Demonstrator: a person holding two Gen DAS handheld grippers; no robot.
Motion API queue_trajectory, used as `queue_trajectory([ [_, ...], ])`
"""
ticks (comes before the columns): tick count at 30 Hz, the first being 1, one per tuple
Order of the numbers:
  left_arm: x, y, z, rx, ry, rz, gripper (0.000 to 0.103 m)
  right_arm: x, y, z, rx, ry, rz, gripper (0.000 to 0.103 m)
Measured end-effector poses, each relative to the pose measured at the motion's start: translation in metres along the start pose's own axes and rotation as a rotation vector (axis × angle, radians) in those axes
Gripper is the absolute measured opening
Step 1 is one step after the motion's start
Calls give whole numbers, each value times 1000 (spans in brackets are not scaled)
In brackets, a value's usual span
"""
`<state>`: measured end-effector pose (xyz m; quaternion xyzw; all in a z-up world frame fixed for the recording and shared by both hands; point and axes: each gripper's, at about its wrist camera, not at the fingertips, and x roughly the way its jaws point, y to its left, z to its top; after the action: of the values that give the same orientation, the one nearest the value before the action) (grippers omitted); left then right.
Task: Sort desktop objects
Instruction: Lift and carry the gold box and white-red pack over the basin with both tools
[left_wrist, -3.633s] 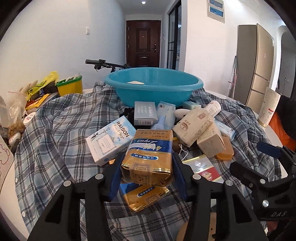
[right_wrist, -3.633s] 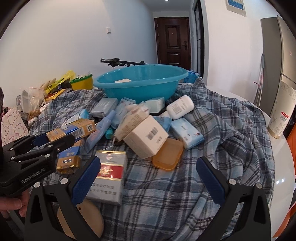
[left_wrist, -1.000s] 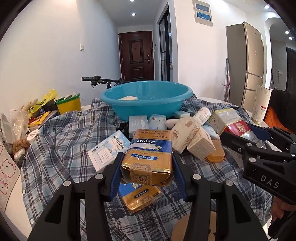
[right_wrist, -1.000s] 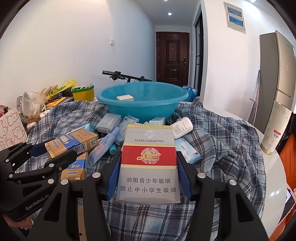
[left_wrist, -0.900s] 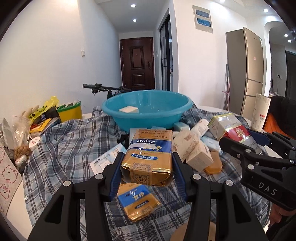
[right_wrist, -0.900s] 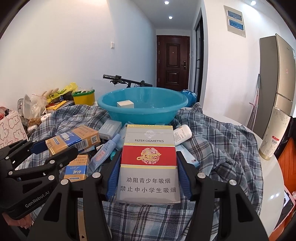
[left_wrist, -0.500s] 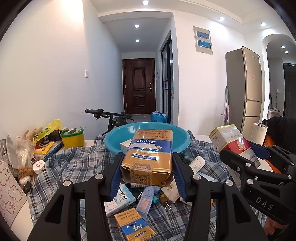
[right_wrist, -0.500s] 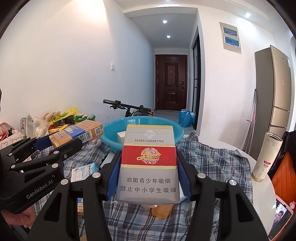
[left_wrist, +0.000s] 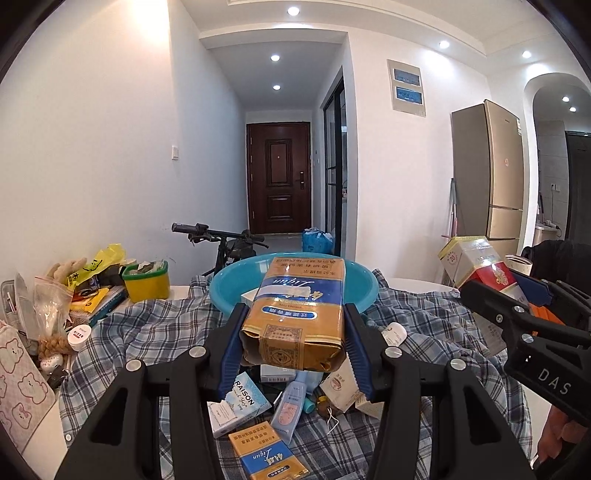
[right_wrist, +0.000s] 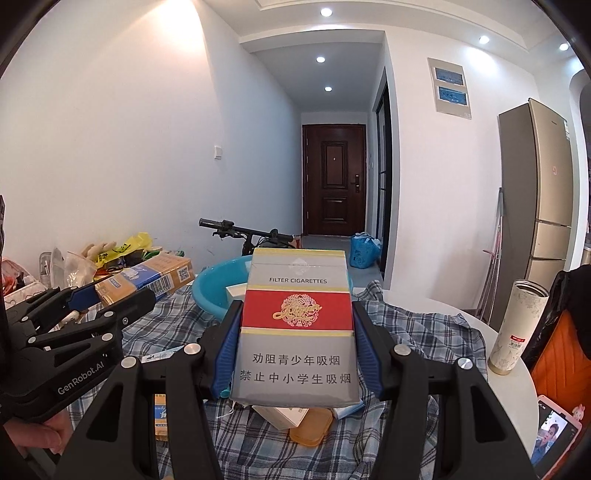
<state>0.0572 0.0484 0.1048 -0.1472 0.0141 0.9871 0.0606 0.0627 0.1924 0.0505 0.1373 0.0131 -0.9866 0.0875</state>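
1. Clamping a gold-and-blue carton (left_wrist: 293, 314) between the blue pads of the left gripper (left_wrist: 293, 345), lifted clear of the checked cloth (left_wrist: 147, 325).
2. Clamping a red-and-grey cigarette carton (right_wrist: 295, 332) in the right gripper (right_wrist: 295, 350), likewise raised above the clutter.
3. Below both: loose boxes, a tube (left_wrist: 290, 404) and a second gold-and-blue pack (left_wrist: 267, 458) left on the cloth, not yet sorted.
4. Beyond: a blue basin (left_wrist: 364, 286) with what looks like one pale box (left_wrist: 249, 296) inside, mostly hidden behind the cartons.
5. Risk: crumpled near end of the gold carton, so likely to slip or crush under a tighter squeeze.
6. Risk: both cartons heading for one basin could collide, or clip its rim and drop short onto the pile.
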Motion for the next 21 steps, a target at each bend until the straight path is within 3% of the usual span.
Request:
queue_trajectory([
  [21, -3, -3, 10, -2, -34, -4, 53, -8, -4, 13, -10, -46, 13, 55],
])
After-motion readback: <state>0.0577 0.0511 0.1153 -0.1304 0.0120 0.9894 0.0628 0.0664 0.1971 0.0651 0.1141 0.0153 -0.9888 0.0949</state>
